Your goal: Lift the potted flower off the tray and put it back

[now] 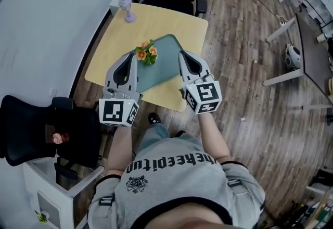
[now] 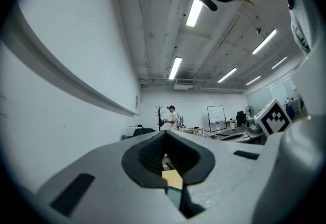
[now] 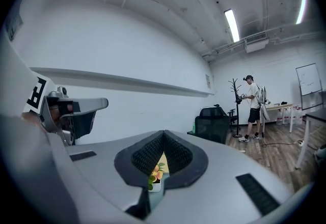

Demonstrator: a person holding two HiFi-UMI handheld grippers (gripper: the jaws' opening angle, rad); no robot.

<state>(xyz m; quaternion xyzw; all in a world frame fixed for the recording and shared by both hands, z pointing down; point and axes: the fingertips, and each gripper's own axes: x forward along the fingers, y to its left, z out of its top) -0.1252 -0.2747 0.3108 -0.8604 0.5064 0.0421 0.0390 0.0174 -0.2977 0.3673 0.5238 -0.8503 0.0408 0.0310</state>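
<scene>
Left tongs (image 1: 130, 56), right tongs (image 1: 182, 54) both closed, empty; potted flower (image 1: 146, 53) on tray (image 1: 169, 55)

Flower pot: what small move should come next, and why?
Probably open the right gripper, ready to reach for the flower. The flower stands on the tray, while the right gripper and the left gripper are both shut, empty, and clear of it, so neither could take hold as they are.

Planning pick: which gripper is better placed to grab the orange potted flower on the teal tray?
Right, likely: the right gripper, shut, frames the orange potted flower in its view; the left gripper, also shut, looks nearer but sees only teal tray and wooden table.
</scene>
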